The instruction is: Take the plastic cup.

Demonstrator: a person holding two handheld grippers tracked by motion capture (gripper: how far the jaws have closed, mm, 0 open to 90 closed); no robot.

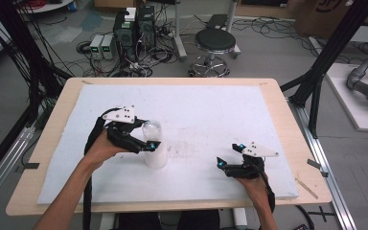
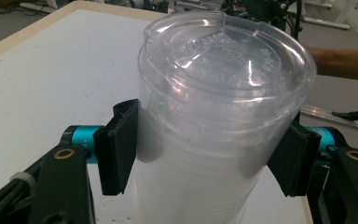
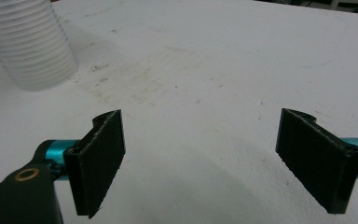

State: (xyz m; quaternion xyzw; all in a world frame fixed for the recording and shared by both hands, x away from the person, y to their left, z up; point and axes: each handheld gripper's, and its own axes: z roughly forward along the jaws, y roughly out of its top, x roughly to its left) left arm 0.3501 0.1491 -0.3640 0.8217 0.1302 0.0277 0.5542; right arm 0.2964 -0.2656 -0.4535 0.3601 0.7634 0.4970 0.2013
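Stack of clear plastic cups point(image 1: 154, 146), topped by a transparent lid point(image 2: 228, 51), standing upright on the white foam board point(image 1: 206, 105) left of centre in the high view; ribbed walls of the nested cups show in the upper left corner of the right gripper view point(image 3: 25, 44), where the base rests on the board. Left gripper point(image 1: 146, 139), centre-left of the high view, clamped on the stack: in the left gripper view its two black jaws press against opposite sides of the cups just below the lid's rim, one pad point(image 2: 117, 149) at centre-left of the frame and the other at lower right. Person's left hand point(image 1: 103, 148) holds this gripper, the forearm entering from the bottom left of the high view; grey three-cornered plate on top. Right gripper point(image 1: 230, 155), lower right of centre in the high view, well apart from the stack, jaws spread wide with nothing between them; in the right gripper view the two pads stand at lower left and lower right with bare, faintly soiled board between. Person's right hand point(image 1: 254, 179) behind it, lower right. Wooden table point(image 1: 57, 110) edging the board on all sides. Round black stool point(image 1: 214, 40) at upper centre of the high view, on a floor with cables and equipment boxes point(image 1: 132, 28) at upper left.
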